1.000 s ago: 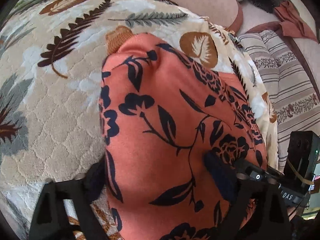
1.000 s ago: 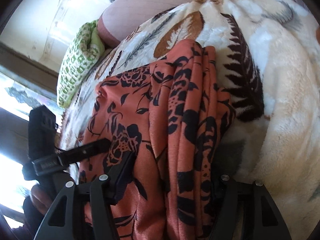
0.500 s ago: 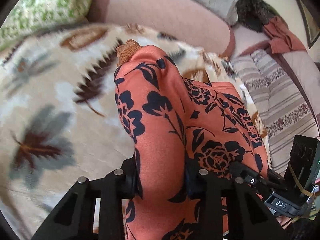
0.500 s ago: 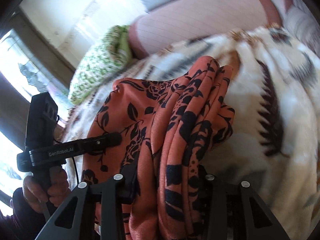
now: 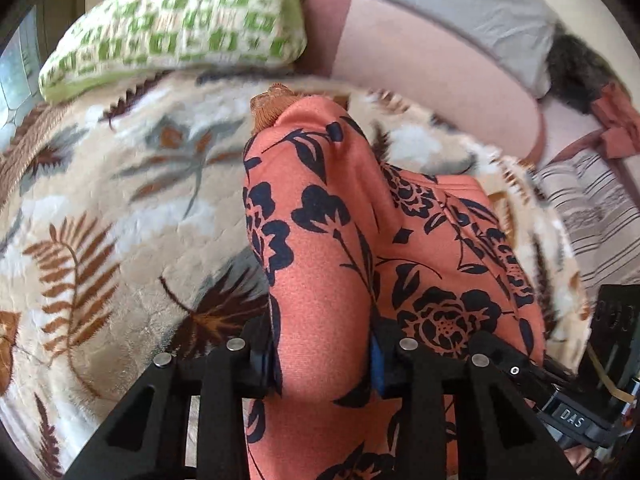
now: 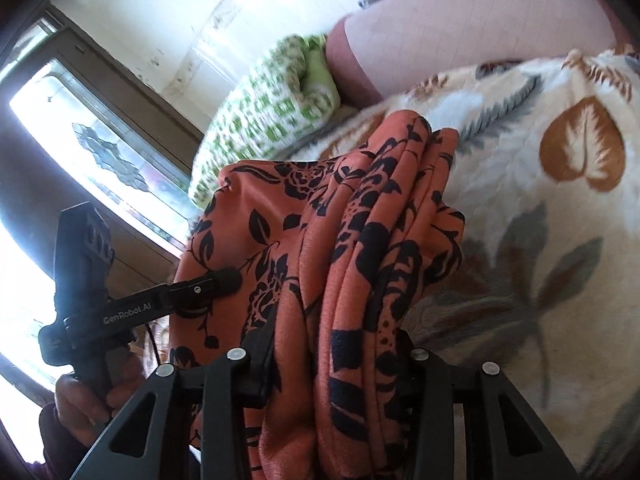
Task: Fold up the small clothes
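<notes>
An orange garment with a dark floral print [image 5: 332, 240] is bunched and held up above a leaf-patterned blanket [image 5: 120, 208]. My left gripper [image 5: 320, 360] is shut on one bunched edge of it. My right gripper [image 6: 340, 364] is shut on several gathered layers of the same garment [image 6: 360, 240]. The left gripper also shows in the right wrist view [image 6: 224, 280], pinching the cloth at its left side. A ribbed orange cuff [image 5: 272, 104] sticks out at the garment's far end.
A green and white cushion [image 5: 180, 24] lies at the back of the blanket. A pink bolster [image 5: 432, 64] lies behind it. A striped cloth [image 5: 592, 216] is on the right, a window [image 6: 80, 140] on the left.
Both grippers closed from open onto the garment and lifted it off the blanket. The views tilted up toward the cushion and the wall.
</notes>
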### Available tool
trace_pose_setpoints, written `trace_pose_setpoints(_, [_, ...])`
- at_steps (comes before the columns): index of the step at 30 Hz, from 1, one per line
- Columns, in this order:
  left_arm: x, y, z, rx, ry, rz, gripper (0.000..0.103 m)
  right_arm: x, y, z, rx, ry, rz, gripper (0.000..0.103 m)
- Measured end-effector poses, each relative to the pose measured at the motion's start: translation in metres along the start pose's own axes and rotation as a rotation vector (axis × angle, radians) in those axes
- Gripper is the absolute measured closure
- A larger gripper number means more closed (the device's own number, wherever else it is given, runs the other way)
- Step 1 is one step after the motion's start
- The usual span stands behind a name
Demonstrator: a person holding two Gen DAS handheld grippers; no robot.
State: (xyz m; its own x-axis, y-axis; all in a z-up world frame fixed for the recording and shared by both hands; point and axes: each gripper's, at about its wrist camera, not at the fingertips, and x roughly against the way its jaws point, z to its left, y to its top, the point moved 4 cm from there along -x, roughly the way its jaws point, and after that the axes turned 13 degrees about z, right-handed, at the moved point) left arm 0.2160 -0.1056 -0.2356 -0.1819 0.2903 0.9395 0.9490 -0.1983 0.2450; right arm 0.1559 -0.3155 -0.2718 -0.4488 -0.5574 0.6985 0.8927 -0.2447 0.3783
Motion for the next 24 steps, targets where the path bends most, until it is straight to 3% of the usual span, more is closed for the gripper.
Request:
trace_pose_setpoints(2, [-0.025, -0.003, 0.009, 0.008, 0.059, 0.034, 0.048, -0.02, -0.006, -0.007, -0.008, -0.057, 0.046, 0.056])
trace_pose_setpoints(4, [-0.029, -0.006, 0.012, 0.008, 0.083, 0.024, 0.041, -0.031, -0.011, -0.019, -0.022, -0.116, 0.085, 0.05])
trace_pose_setpoints(5, [-0.026, -0.006, 0.012, 0.016, 0.085, 0.017, 0.038, -0.032, -0.013, -0.024, -0.036, -0.105, 0.091, 0.047])
trace_pose_setpoints(8, [-0.012, -0.008, 0.008, 0.003, 0.141, 0.007, 0.036, -0.025, -0.013, -0.028, -0.082, -0.084, 0.112, 0.041])
trace_pose_setpoints(12, [0.027, -0.014, -0.001, -0.028, 0.22, -0.082, 0.036, -0.004, -0.017, -0.021, -0.049, -0.116, 0.083, 0.041])
trace_pose_setpoints(14, [0.048, -0.019, -0.006, -0.033, 0.241, -0.132, 0.03, 0.014, -0.023, -0.015, -0.03, -0.132, 0.05, 0.041])
trace_pose_setpoints(24, [0.136, -0.052, -0.023, -0.065, 0.338, -0.309, 0.029, 0.111, -0.049, 0.065, 0.155, -0.233, -0.205, 0.038])
